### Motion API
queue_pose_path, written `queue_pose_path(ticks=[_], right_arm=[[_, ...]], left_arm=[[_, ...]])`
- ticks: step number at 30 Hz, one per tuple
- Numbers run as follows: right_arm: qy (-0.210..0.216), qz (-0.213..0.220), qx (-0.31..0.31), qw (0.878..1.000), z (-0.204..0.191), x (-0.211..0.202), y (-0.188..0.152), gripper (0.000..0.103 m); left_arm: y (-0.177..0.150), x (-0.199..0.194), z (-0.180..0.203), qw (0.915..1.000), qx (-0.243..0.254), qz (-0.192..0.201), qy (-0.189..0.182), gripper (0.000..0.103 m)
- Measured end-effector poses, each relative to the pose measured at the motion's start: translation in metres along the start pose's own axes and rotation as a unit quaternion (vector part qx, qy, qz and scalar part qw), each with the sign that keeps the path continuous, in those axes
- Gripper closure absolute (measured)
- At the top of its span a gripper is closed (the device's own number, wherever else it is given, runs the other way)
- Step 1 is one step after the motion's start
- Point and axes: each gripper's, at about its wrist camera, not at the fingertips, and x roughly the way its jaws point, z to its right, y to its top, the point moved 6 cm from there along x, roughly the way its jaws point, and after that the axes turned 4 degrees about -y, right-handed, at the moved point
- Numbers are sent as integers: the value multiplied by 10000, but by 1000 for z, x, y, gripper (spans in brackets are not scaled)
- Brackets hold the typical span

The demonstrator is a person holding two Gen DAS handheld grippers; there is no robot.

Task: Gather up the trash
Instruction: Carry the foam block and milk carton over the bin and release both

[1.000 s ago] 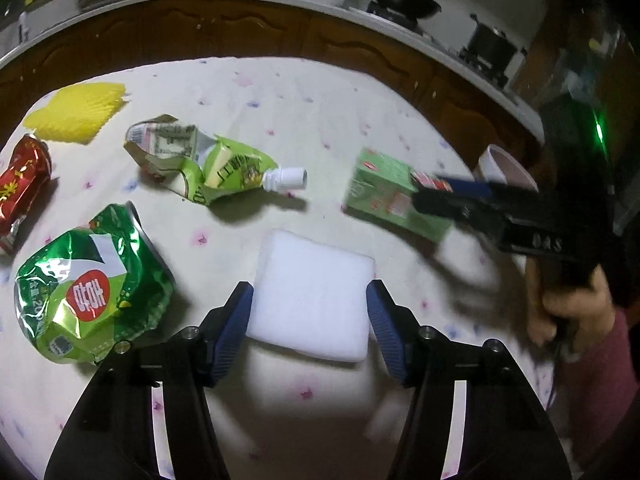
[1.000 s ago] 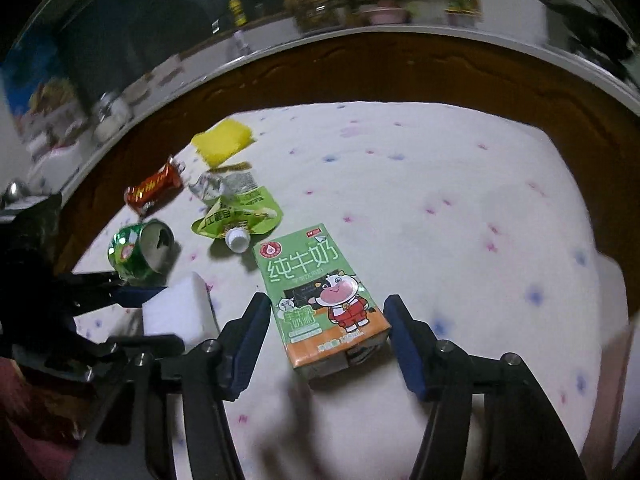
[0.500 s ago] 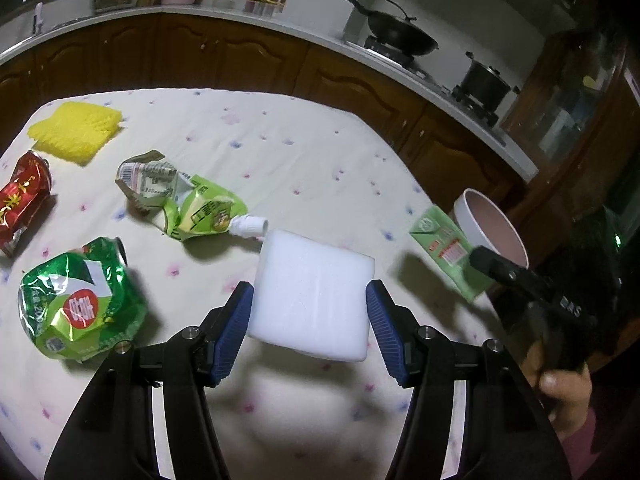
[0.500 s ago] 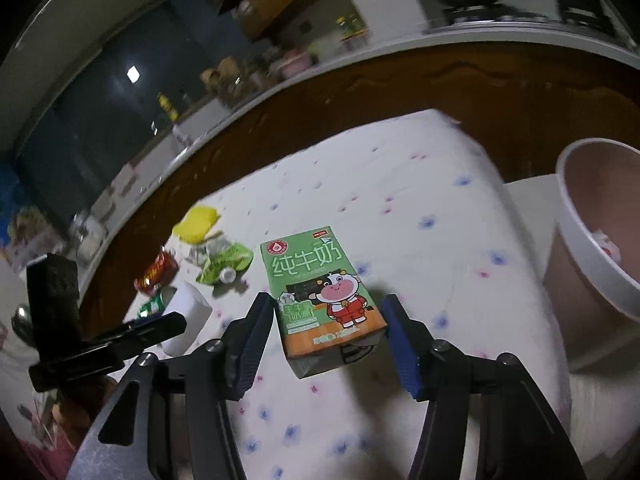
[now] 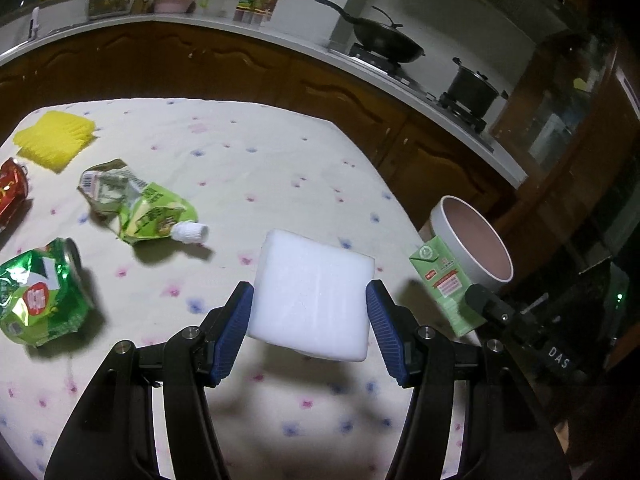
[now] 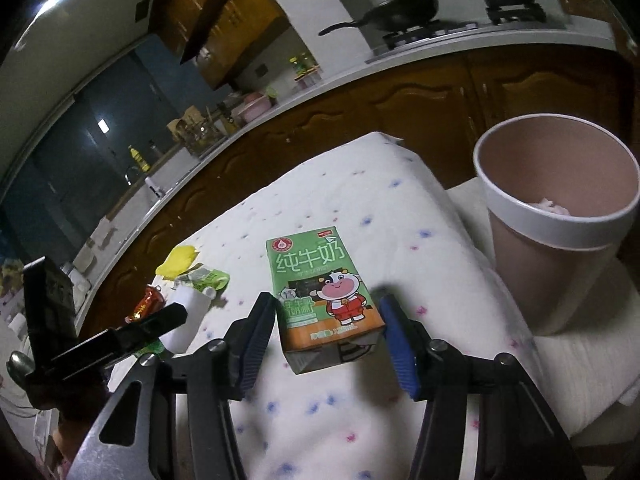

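Observation:
My left gripper (image 5: 310,300) is shut on a white foam block (image 5: 312,294) and holds it above the table. My right gripper (image 6: 328,320) is shut on a green milk carton (image 6: 324,296), lifted over the table's right end near the pink trash bin (image 6: 560,216). The bin (image 5: 476,244) stands on a white seat beside the table; the carton (image 5: 446,284) shows just left of it in the left wrist view. The foam block (image 6: 188,312) and left gripper show at the left in the right wrist view.
On the dotted tablecloth (image 5: 260,168) lie a green spouted pouch (image 5: 144,208), a crushed green can (image 5: 40,288), a red can (image 5: 10,192) and yellow foam netting (image 5: 54,140). Wooden kitchen cabinets (image 5: 240,72) run behind the table, with a wok (image 5: 384,42) on the stove.
Both grippers have risen from the table with their loads. The right one has carried the carton toward the bin, and the left one has lifted the foam block and turned right.

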Motion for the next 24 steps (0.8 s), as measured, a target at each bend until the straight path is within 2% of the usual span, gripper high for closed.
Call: queue_pose_path(ticks=[24], right_arm=[[-661, 938, 614, 9915, 80, -61, 28, 49]], left_arm=[[18, 39, 99, 9977, 460, -45, -497, 45]])
